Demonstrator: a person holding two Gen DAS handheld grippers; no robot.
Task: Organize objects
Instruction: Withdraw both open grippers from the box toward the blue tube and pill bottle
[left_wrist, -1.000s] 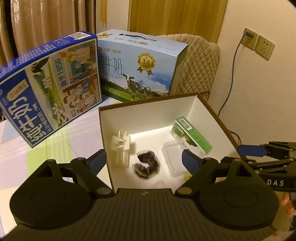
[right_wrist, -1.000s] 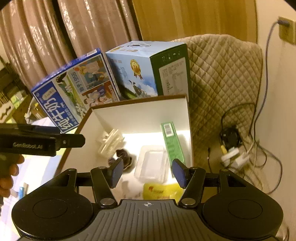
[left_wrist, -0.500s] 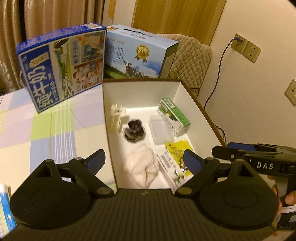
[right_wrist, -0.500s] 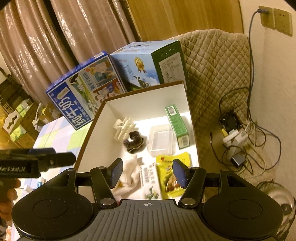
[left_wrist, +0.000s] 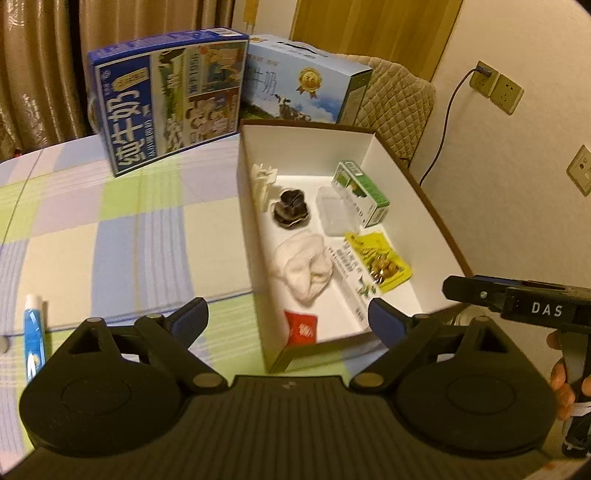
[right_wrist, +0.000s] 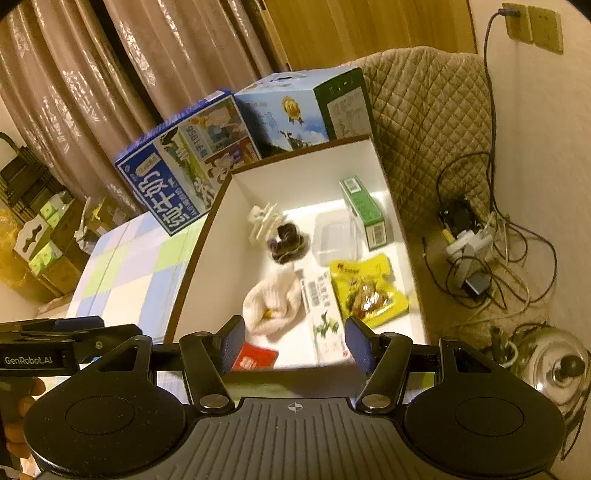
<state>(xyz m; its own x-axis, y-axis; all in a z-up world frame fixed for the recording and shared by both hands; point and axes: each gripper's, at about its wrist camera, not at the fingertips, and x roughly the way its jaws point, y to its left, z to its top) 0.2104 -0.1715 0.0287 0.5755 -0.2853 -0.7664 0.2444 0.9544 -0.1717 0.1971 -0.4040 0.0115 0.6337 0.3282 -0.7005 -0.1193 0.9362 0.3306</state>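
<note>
We hold both tools above the near end of the white box (left_wrist: 402, 173), the left tool (left_wrist: 288, 319) and right tool (right_wrist: 294, 341) each spread open and empty. The box holds a sock (left_wrist: 304, 267), a yellow snack bag (right_wrist: 367, 291), a green carton (left_wrist: 364, 190) and a red packet (left_wrist: 301, 328). 1 blue tube (left_wrist: 33, 338) lies out on the desk (left_wrist: 110, 229), well apart, so we judge the next move is the left tool reaching for it.
</note>
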